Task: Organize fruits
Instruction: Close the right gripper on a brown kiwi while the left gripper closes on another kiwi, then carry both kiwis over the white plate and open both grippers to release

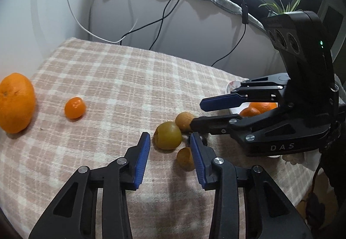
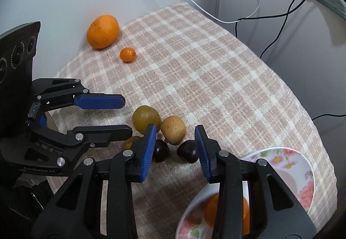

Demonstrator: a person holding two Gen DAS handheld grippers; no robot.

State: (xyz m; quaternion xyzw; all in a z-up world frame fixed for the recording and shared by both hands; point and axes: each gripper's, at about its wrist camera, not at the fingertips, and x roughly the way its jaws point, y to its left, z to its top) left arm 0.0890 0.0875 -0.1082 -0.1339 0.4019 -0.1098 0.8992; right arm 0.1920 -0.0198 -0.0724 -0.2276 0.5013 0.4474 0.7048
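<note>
1. The left gripper (image 1: 169, 157) is open and holds nothing, just short of a yellow-green fruit (image 1: 168, 135) on the checked tabletop (image 1: 121, 79)
2. The right gripper (image 2: 175, 152) is open too, with two dark fruits (image 2: 187, 154) between its fingers
3. A tan fruit (image 2: 173, 130) touches the yellow-green one
4. A large orange (image 1: 16, 102) and a small orange (image 1: 74, 107) lie well apart from that cluster
5. The flowered plate (image 2: 302, 193) holds oranges (image 2: 212, 210)
</note>
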